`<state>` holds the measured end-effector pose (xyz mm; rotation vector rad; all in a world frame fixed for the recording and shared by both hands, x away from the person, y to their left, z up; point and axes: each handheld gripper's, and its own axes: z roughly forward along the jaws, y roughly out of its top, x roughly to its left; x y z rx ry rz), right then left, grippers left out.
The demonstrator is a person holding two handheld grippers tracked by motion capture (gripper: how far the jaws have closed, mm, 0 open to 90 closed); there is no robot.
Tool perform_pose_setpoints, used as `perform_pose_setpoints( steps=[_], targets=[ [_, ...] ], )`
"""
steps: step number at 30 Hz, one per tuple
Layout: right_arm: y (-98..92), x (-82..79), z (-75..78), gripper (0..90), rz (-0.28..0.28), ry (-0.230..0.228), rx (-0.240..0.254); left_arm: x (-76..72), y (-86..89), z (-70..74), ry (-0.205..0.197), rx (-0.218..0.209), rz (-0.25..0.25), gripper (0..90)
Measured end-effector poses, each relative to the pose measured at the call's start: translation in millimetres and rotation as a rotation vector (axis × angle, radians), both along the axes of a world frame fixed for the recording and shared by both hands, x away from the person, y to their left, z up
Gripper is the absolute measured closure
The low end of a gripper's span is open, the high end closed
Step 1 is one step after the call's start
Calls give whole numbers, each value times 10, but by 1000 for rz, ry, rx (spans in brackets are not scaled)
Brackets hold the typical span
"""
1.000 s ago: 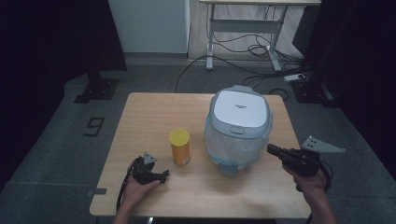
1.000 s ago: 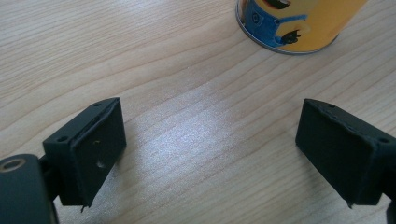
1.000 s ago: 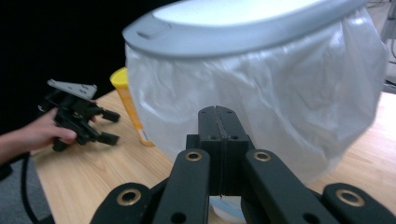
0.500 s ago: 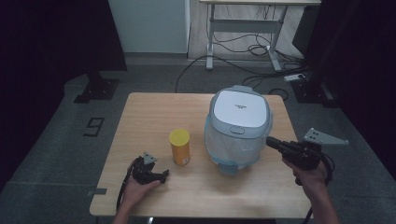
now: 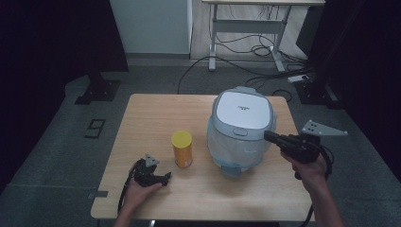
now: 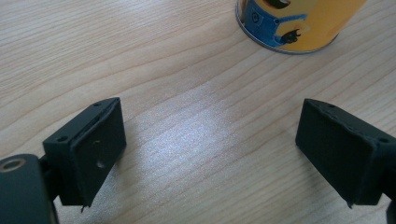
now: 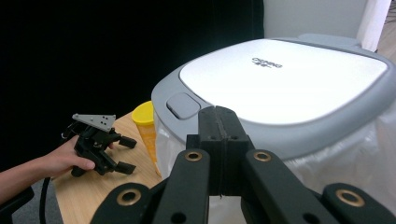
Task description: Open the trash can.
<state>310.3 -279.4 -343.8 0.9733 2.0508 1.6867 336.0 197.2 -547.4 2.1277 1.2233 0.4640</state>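
My right gripper (image 5: 270, 136), jaws pressed together and empty, hovers at the bin's (image 5: 241, 127) three o'clock. I'd press its lid button (image 7: 182, 104) squarely. My left gripper (image 5: 163, 177) rests wide apart, yellow can (image 5: 182, 149) at its one o'clock.

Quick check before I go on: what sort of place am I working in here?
Probably a lab or recording studio: a small wooden table on grey carpet, black curtains at the sides, and cables under a desk behind.
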Motion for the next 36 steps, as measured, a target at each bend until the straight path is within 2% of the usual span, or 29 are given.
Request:
perform_pose_setpoints(
  steps=[4,14,27,36],
  targets=[
    [96,77,15,895,13,13,-9,-1,2,-1,-1,0,-1,81],
    [224,200,23,894,31,32,5,-1,4,-1,-1,0,-3,82],
    [360,271,0,894,64,33,10,-4,4,-1,-1,0,-3,82],
    [449,325,-44,892,81,55,8,-3,7,-1,-1,-1,-6,81]
  ],
)
